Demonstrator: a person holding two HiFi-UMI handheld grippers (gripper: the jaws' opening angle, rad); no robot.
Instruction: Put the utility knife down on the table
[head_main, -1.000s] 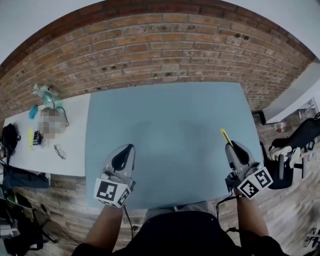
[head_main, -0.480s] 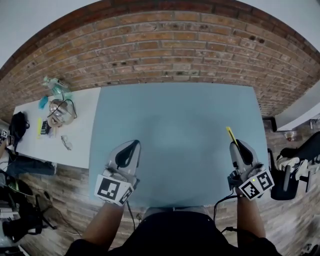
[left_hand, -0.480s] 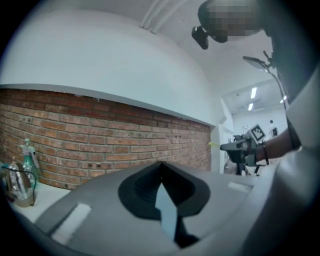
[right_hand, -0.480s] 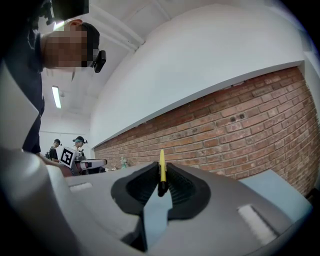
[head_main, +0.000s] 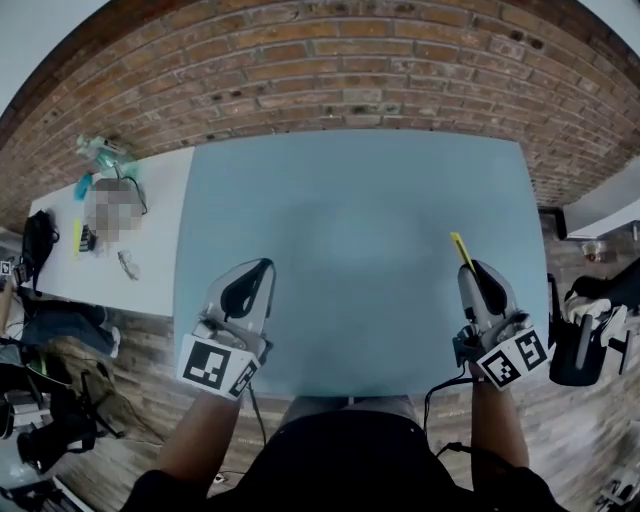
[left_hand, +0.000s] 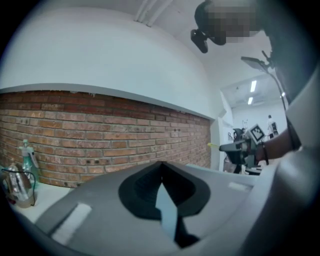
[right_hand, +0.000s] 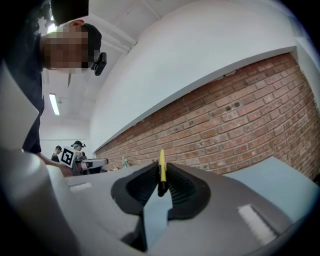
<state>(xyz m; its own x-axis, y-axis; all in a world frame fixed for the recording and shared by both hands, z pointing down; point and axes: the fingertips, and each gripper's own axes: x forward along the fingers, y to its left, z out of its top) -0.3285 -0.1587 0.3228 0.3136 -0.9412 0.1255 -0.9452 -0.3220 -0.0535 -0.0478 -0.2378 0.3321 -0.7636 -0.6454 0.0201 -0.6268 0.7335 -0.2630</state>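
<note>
A slim yellow and black utility knife (head_main: 459, 247) sticks out forward from my right gripper (head_main: 470, 268), which is shut on it above the near right part of the light blue table (head_main: 350, 200). In the right gripper view the knife (right_hand: 161, 172) stands upright, pinched between the pads, in the right gripper (right_hand: 161, 176). My left gripper (head_main: 263, 266) hovers over the table's near left part. Its jaws (left_hand: 160, 165) meet at the tips with nothing between them. Each gripper shows small in the other's view: the right gripper (left_hand: 240, 147) and the left gripper (right_hand: 92, 162).
A brick wall (head_main: 340, 70) runs behind the table. A white side table (head_main: 150, 260) at the left carries a spray bottle (head_main: 100, 155) and small items. A black bag (head_main: 38, 240) hangs at its left end. A black chair (head_main: 590, 330) stands at the right.
The right gripper has sunk a little with the knife still held. The left gripper has shifted slightly over the table's near edge. Neither grip has changed.
</note>
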